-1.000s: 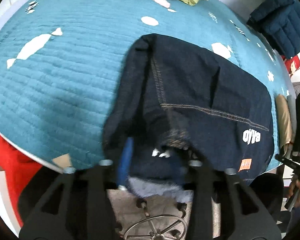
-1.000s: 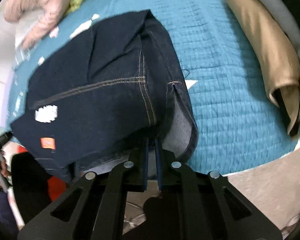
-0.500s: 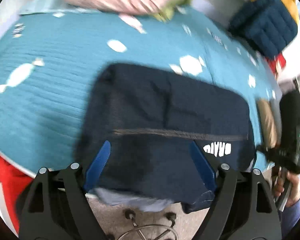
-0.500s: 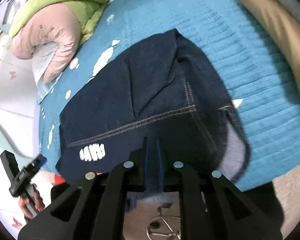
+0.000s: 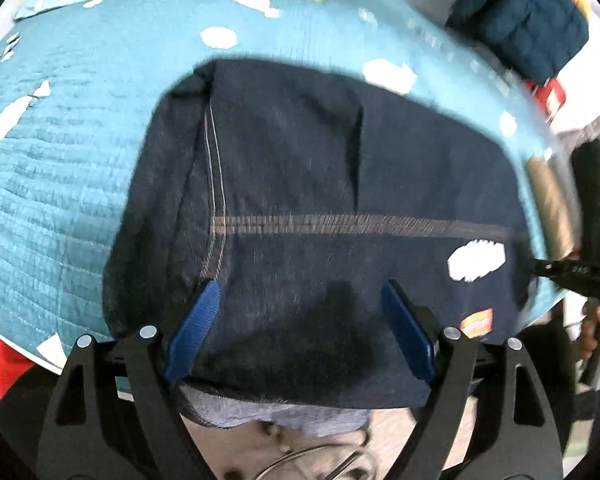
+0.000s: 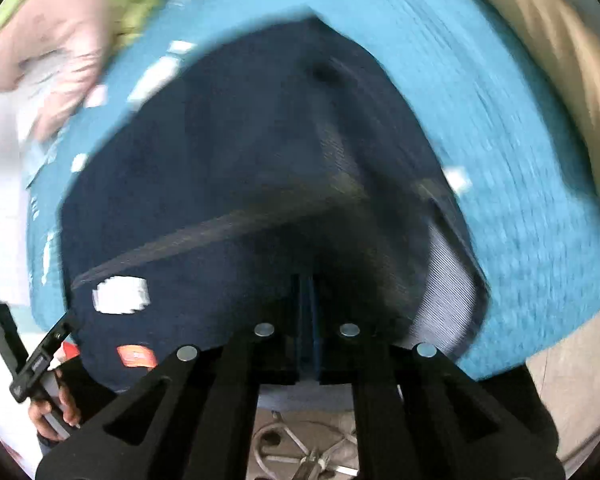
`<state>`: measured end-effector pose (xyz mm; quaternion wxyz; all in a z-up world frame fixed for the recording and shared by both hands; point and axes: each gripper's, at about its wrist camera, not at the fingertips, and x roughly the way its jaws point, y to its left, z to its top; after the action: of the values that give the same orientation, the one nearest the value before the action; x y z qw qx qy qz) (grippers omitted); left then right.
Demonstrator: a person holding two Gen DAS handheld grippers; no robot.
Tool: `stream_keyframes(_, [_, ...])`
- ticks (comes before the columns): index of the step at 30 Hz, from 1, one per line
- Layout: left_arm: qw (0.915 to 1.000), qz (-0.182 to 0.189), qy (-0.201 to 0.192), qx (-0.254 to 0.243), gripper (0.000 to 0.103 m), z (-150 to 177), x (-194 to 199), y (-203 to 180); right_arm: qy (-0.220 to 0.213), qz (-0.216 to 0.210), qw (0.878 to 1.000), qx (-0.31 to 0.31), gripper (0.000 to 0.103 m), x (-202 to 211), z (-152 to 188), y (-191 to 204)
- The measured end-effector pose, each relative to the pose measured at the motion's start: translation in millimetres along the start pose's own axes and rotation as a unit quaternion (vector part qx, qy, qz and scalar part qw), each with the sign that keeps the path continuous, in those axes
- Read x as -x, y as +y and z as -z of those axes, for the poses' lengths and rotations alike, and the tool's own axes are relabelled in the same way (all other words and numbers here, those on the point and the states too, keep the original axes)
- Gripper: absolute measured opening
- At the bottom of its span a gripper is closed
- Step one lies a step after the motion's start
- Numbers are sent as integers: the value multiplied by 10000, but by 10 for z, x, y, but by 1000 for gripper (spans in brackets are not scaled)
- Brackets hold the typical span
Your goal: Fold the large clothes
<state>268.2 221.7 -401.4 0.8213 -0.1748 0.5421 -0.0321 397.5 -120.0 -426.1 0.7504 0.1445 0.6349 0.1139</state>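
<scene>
Dark blue jeans [image 5: 320, 184] lie folded on the teal quilted bed [image 5: 60, 160], with a white logo and an orange tag near the front right corner. My left gripper [image 5: 300, 320] hangs open over their near edge, blue pads wide apart and pressing on nothing. The right wrist view is blurred and shows the same jeans [image 6: 240, 200]. My right gripper [image 6: 308, 308] is shut just above their near edge; whether any fabric is pinched is unclear. Each gripper also appears in the other's view, held by a hand: the right gripper [image 5: 580, 272] and the left gripper [image 6: 32, 356].
Pink and green bedding [image 6: 52, 40] is piled at the far side of the bed. A tan folded garment [image 6: 560, 60] lies along the right edge. A navy padded jacket [image 5: 520, 20] sits beyond the far right corner. Below the near edge are floor and a chair base [image 6: 300, 448].
My left gripper let go of the denim edge, opened wide and shifted. The jeans now lie flat and folded. The right gripper stayed shut and slid sideways over the near edge.
</scene>
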Motion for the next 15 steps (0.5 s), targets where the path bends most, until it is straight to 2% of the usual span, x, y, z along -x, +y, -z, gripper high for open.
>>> stream_keyframes(2, [9994,152,-220,221,87,-58,109,93,-169,-186,9996,135,6,37,-67,272])
stream_keyframes(5, [9971,122,-381,644,87,-159,205,278,-267,-672,9963,474,6,-12,-250,816])
stream_keyframes(8, [9944,16,-397,977,88,-187,224,487,-208,-869,9935,704,6,-207,-457,1264])
stream_keyframes(10, [9934,-89,-358,1085,88,-186,192,622,-112,-855,9943,623,6,-430,-568,1440])
stream_keyframes(13, [9931,-216,-229,1128,88,-169,162,749,147,-813,9958,406,6,-758,-693,1454])
stream_keyframes(15, [9921,-221,-155,1229,88,-133,112,840,325,-507,9977,327,0,-1020,-788,1452])
